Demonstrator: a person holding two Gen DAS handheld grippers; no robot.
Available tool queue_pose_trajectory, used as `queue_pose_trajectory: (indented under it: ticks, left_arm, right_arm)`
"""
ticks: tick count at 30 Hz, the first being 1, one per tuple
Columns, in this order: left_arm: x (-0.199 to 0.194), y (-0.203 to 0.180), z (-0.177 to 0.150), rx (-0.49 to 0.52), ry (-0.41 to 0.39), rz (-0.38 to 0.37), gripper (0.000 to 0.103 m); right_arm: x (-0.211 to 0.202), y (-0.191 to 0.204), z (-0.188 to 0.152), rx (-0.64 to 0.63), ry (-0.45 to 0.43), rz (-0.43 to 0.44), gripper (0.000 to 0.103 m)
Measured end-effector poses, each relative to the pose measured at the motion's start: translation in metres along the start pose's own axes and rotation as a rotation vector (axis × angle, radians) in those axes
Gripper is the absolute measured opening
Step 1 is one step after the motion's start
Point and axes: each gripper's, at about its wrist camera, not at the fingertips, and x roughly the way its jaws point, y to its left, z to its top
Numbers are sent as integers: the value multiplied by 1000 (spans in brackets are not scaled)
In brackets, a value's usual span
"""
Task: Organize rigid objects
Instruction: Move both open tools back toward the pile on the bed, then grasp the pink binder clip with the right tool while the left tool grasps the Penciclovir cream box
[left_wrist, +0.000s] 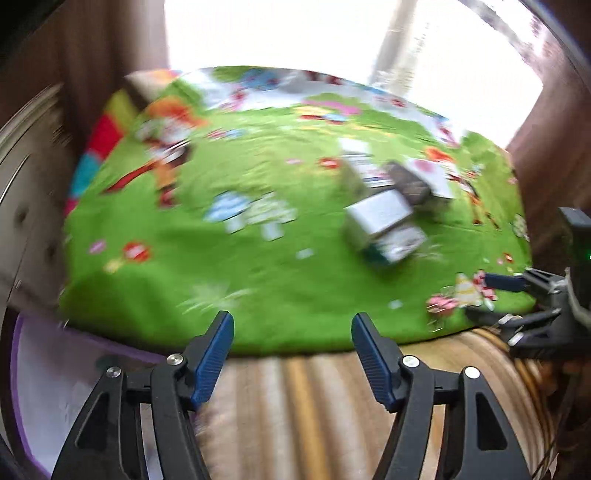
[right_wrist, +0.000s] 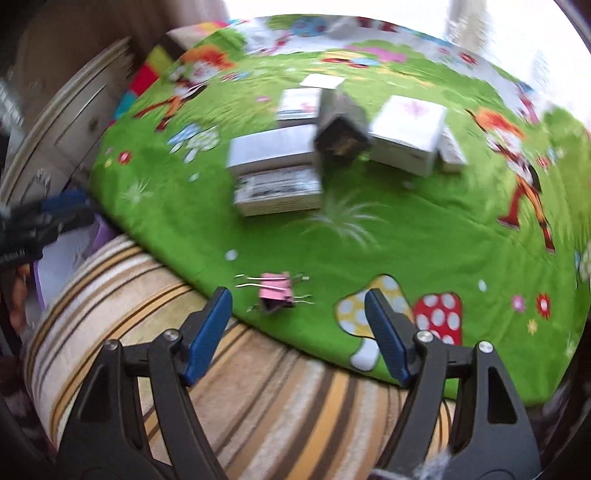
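Note:
A cluster of small boxes stands on the green cartoon mat (right_wrist: 424, 240): a grey-white box (right_wrist: 273, 147) on a printed one (right_wrist: 280, 192), a dark box (right_wrist: 343, 133) and a white box with pink print (right_wrist: 406, 129). A pink binder clip (right_wrist: 277, 291) lies near the mat's front edge, just ahead of my right gripper (right_wrist: 297, 295), which is open and not touching it. My left gripper (left_wrist: 292, 319) hangs open and empty over the mat's near edge; its view is blurred. The boxes (left_wrist: 380, 218) lie to its far right. The right gripper (left_wrist: 495, 299) shows at the right edge.
A striped beige blanket (right_wrist: 258, 387) lies under the mat's front edge. A purple-edged white sheet (left_wrist: 55, 369) sits at the lower left. Cream furniture with a drawer (right_wrist: 74, 118) stands to the left, a bright window behind. My left gripper (right_wrist: 55, 218) shows at the left edge.

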Motion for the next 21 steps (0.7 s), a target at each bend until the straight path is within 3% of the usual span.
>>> queue_pose_trajectory:
  ticks: [5,11,13,15,17,21]
  left_arm:
    - [27,-44,23,96,25,-24,67]
    - [49,-61,37,78,51,-40,67]
    - [53,-60,39,43,60,-52,69]
    - [60,-58,42,-15,73,-73,70]
    - [65,-55,45,-79,82,-87,77]
    - [76,-53,48,-203,103,-123,87]
  right_arm:
    - [16,8,2,-24,42,12,77]
    - [32,14,4,-57,76,19,77]
    - [38,16,4,-69,89,29,69]
    - [42,15,3,-69,106,46,47]
    - [42,12,1,-54,109,62,38]
    - [33,1,-1,-13,79,78,33]
